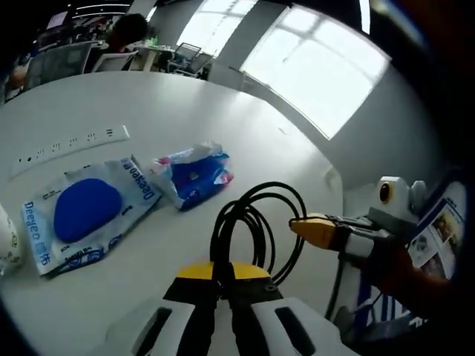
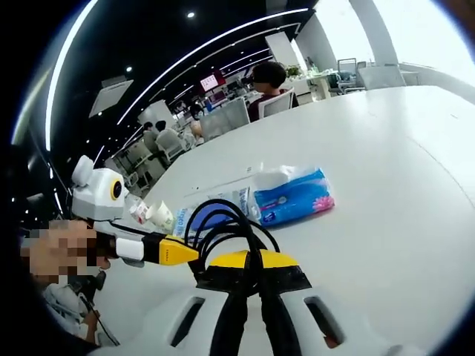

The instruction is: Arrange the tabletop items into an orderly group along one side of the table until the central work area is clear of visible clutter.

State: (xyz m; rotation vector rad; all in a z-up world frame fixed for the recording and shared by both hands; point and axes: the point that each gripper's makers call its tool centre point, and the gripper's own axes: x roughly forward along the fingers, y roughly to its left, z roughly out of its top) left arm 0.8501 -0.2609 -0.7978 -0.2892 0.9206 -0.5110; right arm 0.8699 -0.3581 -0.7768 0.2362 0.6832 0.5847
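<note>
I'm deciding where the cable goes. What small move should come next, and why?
Probably carry the black cable coil, pinched by both the left gripper and right gripper, toward the blue packets and set it beside them, grouping the items.

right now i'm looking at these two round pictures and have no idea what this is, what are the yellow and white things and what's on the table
No robot here: a person holds a two-jaw gripper in each hand, and a fisheye camera rides on each one, looking forward along its jaws. That is why both pictures are round.

In the left gripper view, the left gripper rises from the bottom, its yellow-tipped jaws closed on a coiled black cable. The right gripper reaches in from the right.

In the right gripper view, the right gripper is shut on the same cable, and the left one enters from the left.

On the white table lie a clear pouch with a blue oval inside, a blue tissue pack and a white power strip. Small paper cups stand further off.
</note>
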